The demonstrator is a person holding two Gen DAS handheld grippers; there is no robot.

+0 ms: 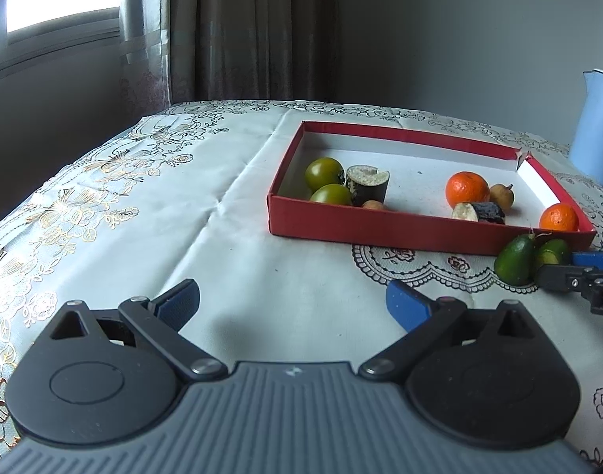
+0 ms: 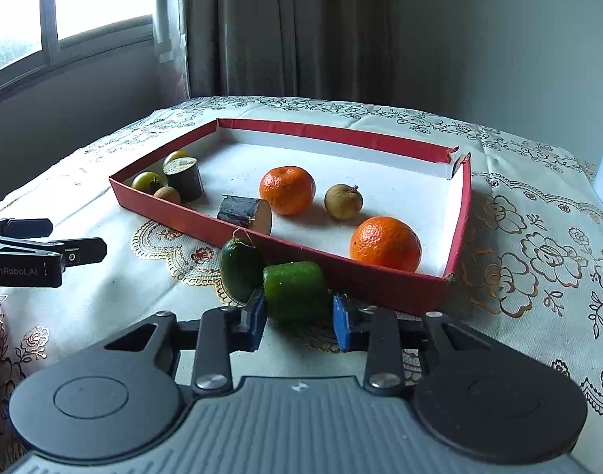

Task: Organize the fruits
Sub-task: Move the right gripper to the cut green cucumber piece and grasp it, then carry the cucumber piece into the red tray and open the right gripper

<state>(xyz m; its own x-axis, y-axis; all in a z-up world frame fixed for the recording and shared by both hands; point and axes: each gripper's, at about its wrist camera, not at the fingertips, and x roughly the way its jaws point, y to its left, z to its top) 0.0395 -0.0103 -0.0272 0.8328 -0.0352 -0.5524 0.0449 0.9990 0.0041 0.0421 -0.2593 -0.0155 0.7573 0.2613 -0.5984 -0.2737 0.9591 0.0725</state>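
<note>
Embroidered tablecloth (image 2: 538, 245) over the table, curtain and window behind, pale blue kettle (image 1: 596, 126) off beyond the far right corner of the red box (image 2: 380, 280). Inside that box already: two tangerines, two green tomatoes, two dark cut stubs with pale ends, a couple of small brown longans. Still outside, touching the box's near wall: a whole green fruit with a stem (image 2: 240, 266) and, just beside it, a cut green chunk (image 2: 295, 292). Right gripper (image 2: 299, 318) down at the chunk, blue pads (image 2: 343, 326) drawn in narrow against both of its flanks, so gripping the cut green chunk right on the cloth. Left gripper (image 1: 293, 304) well back from the box's near left corner, jaws spread wide, holding nothing. Step in hand, by the look of it: the pickup of the chunk. Next move calls for a clean lift high enough to clear the near wall, a carry over into the bare middle of the box, then release. Worth watching: the stemmed fruit leaning close, likely to roll once its neighbour goes.
</note>
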